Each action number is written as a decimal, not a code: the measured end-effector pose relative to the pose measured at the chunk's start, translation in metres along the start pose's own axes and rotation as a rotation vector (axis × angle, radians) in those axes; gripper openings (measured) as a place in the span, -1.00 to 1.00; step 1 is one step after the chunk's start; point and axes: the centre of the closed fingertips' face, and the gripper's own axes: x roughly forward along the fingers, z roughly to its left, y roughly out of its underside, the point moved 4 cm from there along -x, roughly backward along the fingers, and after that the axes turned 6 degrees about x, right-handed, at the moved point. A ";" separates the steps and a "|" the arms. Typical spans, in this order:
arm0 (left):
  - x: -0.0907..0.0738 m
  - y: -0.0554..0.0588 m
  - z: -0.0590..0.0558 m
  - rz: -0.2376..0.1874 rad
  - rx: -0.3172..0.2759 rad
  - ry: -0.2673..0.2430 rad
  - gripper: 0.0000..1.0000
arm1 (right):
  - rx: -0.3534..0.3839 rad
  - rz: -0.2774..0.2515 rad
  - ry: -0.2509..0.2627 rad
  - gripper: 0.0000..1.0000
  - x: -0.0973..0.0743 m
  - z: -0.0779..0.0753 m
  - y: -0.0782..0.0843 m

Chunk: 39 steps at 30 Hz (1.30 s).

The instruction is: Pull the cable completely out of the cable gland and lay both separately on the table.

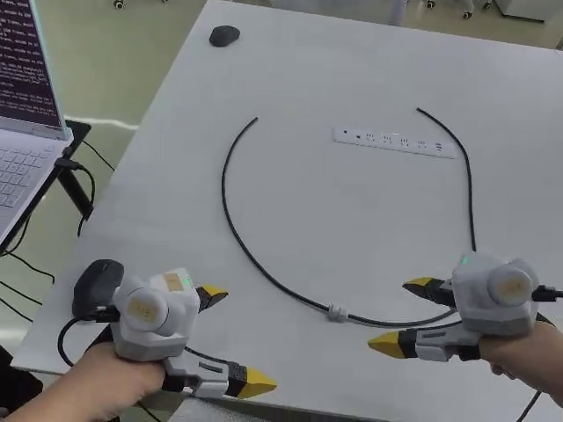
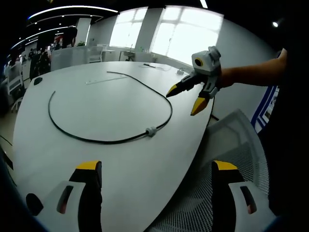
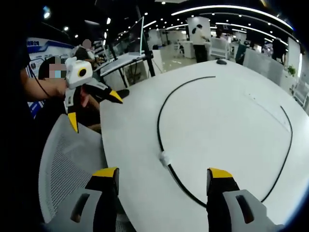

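On the table (image 1: 361,215), black U-shaped cable (image 1: 224,180), white gland (image 1: 335,312) midway

Bright windows (image 2: 186,34) line the far wall, a white mesh chair (image 2: 234,140) nearby.

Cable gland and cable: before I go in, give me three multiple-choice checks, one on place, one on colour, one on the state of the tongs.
1. Where is the cable gland?
A) threaded on the cable, near the front edge of the table
B) beside the power strip
C) on the laptop

2. What colour is the cable?
A) white
B) black
C) yellow

3. The left tongs and right tongs are:
A) both shut on the cable
B) one shut on the gland
C) both open, holding nothing

Answers:
1 A, the gland sits on the cable between the two tongs.
2 B, it is a black line on the pale top.
3 C, each gripper view shows yellow tips spread with nothing between.
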 end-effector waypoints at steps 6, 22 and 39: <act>0.002 0.002 0.001 0.004 -0.006 -0.007 0.87 | -0.052 0.050 -0.017 0.37 0.013 -0.002 0.001; 0.009 0.010 -0.004 0.025 -0.020 0.004 0.82 | -0.177 0.170 -0.069 0.01 0.056 -0.009 0.000; 0.009 0.016 0.000 0.052 -0.032 0.001 0.78 | -0.260 0.260 -0.097 -0.36 0.082 -0.012 0.013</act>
